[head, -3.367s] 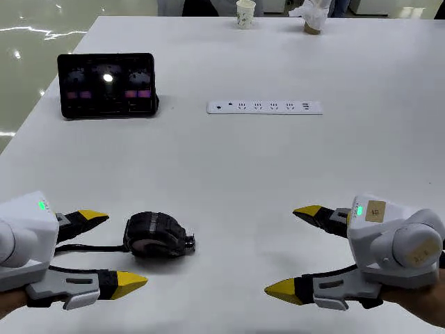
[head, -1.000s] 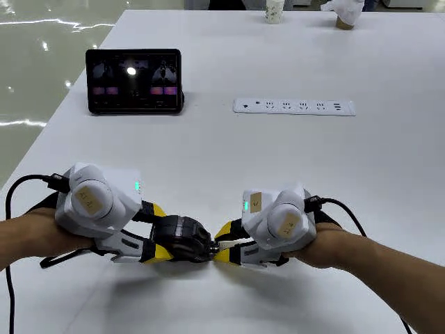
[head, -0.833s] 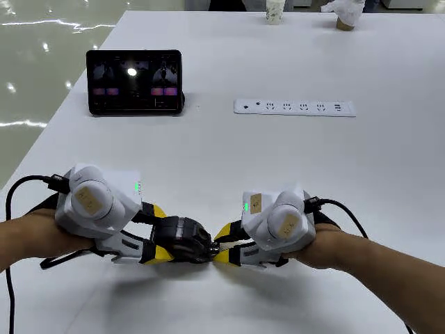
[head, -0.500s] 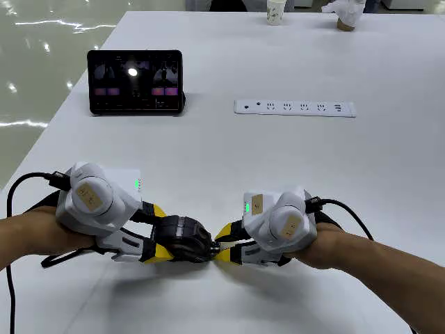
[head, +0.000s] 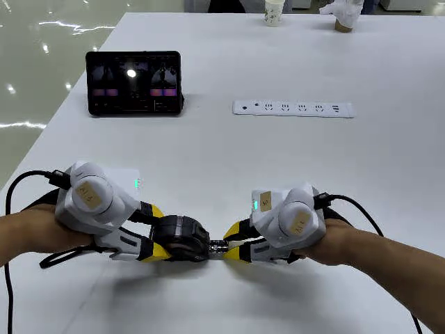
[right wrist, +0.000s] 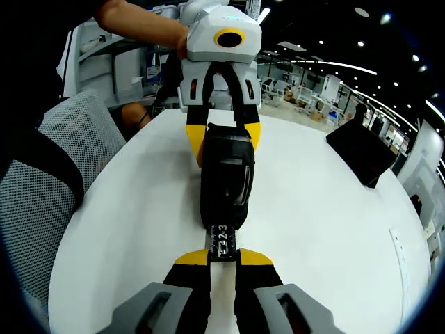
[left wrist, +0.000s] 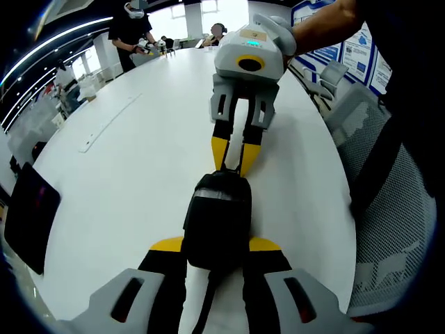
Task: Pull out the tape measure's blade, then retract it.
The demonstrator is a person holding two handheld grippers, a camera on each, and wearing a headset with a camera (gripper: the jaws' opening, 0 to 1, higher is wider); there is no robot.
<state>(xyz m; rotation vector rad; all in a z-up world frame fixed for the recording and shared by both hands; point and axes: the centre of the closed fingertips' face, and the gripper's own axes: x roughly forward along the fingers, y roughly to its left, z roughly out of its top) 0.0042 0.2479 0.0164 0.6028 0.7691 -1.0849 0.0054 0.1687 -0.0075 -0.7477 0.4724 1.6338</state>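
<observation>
- Head view: the black tape measure (head: 179, 238) lies on the white desk (head: 278, 167), close to the near edge and left of its middle, between my two tongs.
- My left tongs (head: 158, 232) are clenched on the case, with one yellow tip pressed to each side of it.
- In the left gripper view the case sits wedged between those tips, its mouth pointing away from me.
- My right tongs (head: 233, 241) are pinched on the end of the blade (head: 217, 245), just beside the case's mouth.
- In the right gripper view a short stretch of blade with printed numerals runs from the case into my closed tips.
- The two pairs of tongs face each other tip to tip, near but apart.
- A tablet (head: 133, 82) stands toward the far left corner.
- A power strip (head: 293, 108) lies flat beyond the middle.
- A paper cup (head: 274, 11) stands at the far edge.
</observation>
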